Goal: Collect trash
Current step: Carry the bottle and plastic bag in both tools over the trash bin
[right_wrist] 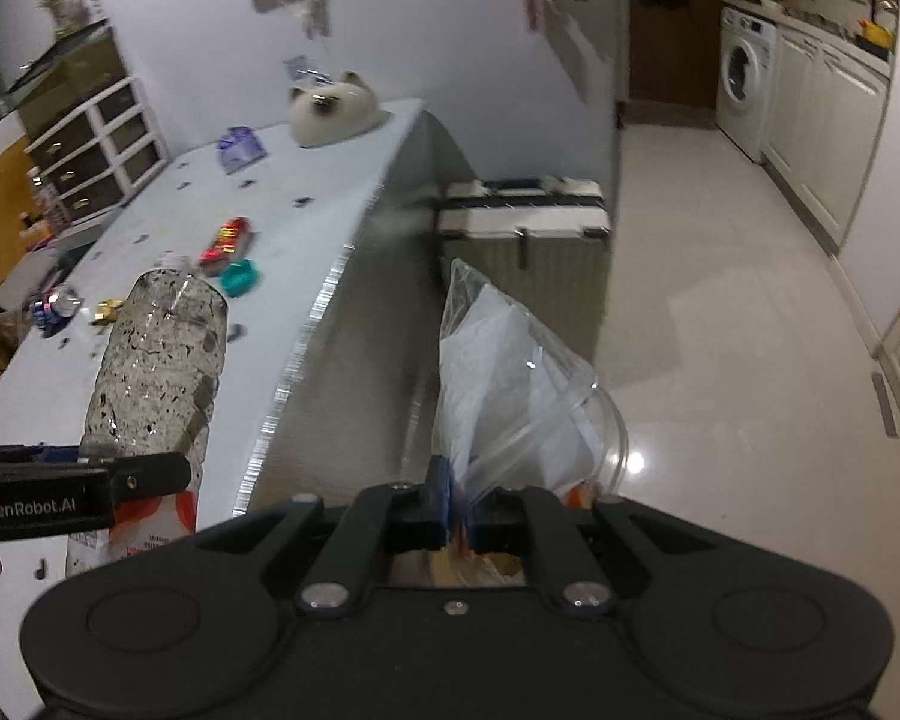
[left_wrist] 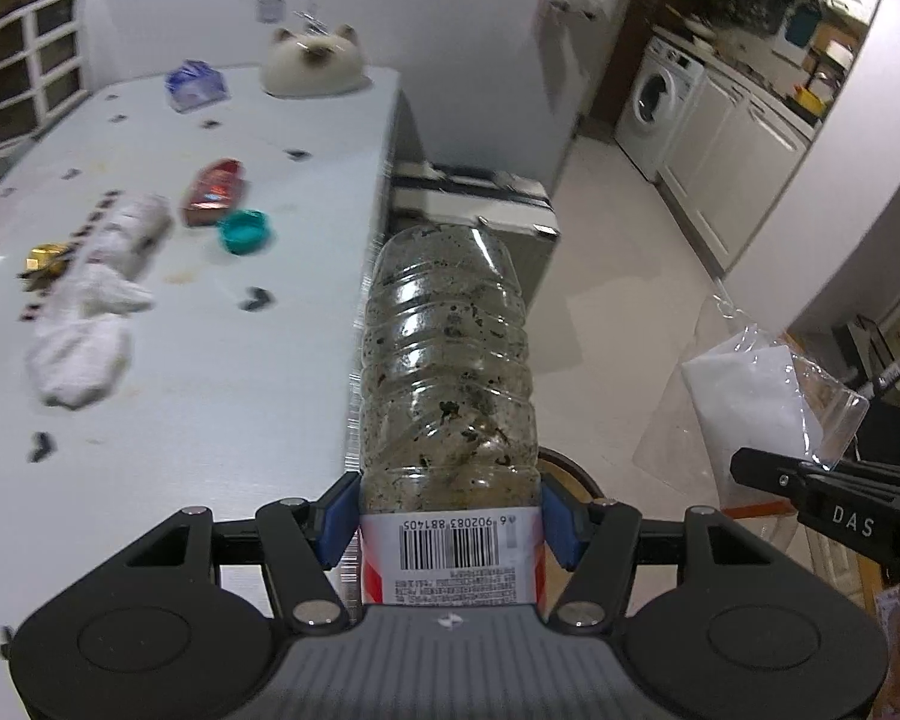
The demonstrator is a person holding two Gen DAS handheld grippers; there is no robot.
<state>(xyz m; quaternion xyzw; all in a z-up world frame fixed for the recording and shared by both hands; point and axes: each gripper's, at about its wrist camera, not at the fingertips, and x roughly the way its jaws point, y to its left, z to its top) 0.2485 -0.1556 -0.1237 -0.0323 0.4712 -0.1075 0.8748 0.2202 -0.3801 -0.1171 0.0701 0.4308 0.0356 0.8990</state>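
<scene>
1. Kitchen and tiled floor fill the right half of both wrist views, with a washing machine [left_wrist: 660, 99] in the upper right; the pale bench [left_wrist: 180, 360] runs down the left.
2. Your left gripper [left_wrist: 450, 525] has its jaws clamped on the labelled end of a dirty plastic bottle [left_wrist: 450, 360], blue pads against both sides just above the barcode. The bottle points away from you, lying over the bench edge at the centre of the left view, likely so it can be carried off the bench.
3. Inside the bottle you can see dark specks and grime clinging to the wall; no liquid level is visible.
4. Your right gripper [right_wrist: 453, 510] has its jaws together, pinching the edge of a clear plastic bag [right_wrist: 510, 372] that stands up at centre frame. Pinching the rim probably keeps the bag hanging where trash can be dropped in.
5. White paper-like material shows through the bag; what lies lower is hidden by the gripper.
6. On the bench at left remain a crumpled white tissue [left_wrist: 90, 324], a red wrapper [left_wrist: 216, 192], a teal cap [left_wrist: 245, 231] and a gold wrapper [left_wrist: 45, 257], all well apart from the jaws.
</scene>
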